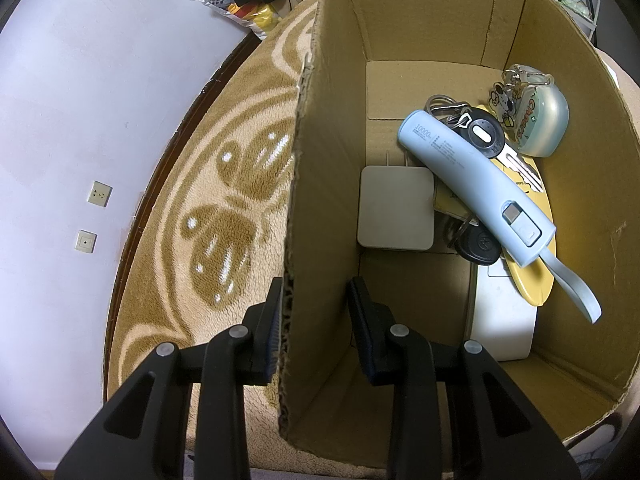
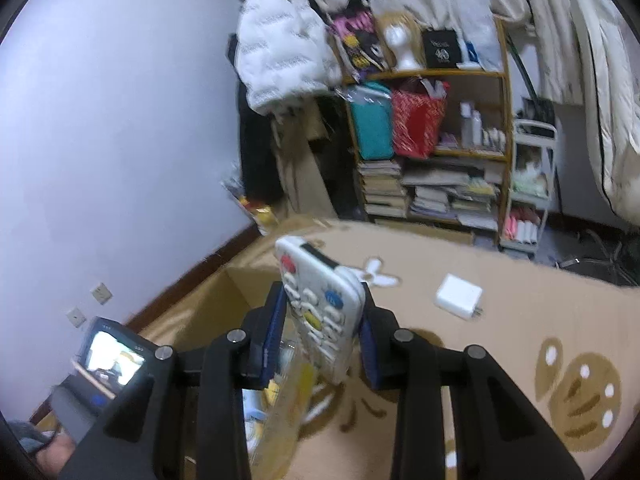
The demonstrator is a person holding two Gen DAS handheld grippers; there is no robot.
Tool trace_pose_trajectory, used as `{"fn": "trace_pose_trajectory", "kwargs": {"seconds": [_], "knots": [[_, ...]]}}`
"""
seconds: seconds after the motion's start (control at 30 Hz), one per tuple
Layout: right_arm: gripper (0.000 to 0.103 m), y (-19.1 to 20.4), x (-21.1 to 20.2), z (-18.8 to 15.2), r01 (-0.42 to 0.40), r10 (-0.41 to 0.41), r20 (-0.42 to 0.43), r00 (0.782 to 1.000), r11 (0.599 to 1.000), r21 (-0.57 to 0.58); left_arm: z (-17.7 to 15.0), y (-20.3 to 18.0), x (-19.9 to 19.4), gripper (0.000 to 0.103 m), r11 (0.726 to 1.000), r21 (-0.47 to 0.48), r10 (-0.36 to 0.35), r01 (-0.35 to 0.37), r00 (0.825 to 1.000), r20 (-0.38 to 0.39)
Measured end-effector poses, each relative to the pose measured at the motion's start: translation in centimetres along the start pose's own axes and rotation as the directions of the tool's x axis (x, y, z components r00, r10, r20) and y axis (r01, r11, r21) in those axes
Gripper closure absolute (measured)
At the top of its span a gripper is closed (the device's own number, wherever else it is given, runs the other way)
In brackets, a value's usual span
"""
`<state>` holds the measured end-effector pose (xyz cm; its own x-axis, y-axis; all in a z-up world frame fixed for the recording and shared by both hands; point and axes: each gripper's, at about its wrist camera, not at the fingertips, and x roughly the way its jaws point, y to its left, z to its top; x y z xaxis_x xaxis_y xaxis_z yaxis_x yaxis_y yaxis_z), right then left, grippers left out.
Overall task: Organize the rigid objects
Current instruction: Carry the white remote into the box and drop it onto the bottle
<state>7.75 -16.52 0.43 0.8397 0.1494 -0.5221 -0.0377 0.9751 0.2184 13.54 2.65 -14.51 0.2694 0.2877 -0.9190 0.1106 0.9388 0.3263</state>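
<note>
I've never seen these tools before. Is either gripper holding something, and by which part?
The right gripper clamps a white remote control across its sides. The left gripper straddles the cardboard box wall, not visibly clamping it.

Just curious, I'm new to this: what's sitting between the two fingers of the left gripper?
In the left wrist view, the cardboard box wall stands between the left gripper fingers; the jaws straddle its torn edge, not squeezed shut.
</note>
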Motion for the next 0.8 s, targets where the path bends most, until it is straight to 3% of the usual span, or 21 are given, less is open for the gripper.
{"fn": "trace_pose_trajectory", "kwargs": {"seconds": [0.03, 0.27, 0.4, 0.6, 0.8], "knots": [[0.085, 0.5, -0.5, 0.3, -0.027, 0.027, 0.01, 1.0, 1.0, -0.006, 0.0, 0.0, 0.0, 0.072, 1.0, 0.0, 0.0, 0.0, 1.0, 0.0], [0.086, 3.1, -1.0, -0.1, -0.103, 0.104, 0.014, 0.994, 0.994, -0.046, 0.0, 0.0, 0.0, 0.072, 1.0, 0.0, 0.0, 0.0, 1.0, 0.0], [0.086, 4.0, -0.4, -0.2, -0.186, 0.185, -0.064, 0.981, 0.982, -0.022, 0.0, 0.0, 0.0, 0.072, 1.0, 0.0, 0.0, 0.0, 1.0, 0.0], [0.085, 4.0, 1.8, -1.5, -0.23, 0.227, -0.182, 0.957, 0.973, 0.004, 0.0, 0.0, 0.0, 0.071, 1.0, 0.0, 0.0, 0.0, 1.0, 0.0], [0.085, 3.6, 4.4, -3.0, -0.275, 0.281, -0.288, 0.916, 0.96, 0.062, 0.0, 0.2, 0.1, 0.071, 1.0, 0.0, 0.001, -0.001, 1.0, -0.001]]}}
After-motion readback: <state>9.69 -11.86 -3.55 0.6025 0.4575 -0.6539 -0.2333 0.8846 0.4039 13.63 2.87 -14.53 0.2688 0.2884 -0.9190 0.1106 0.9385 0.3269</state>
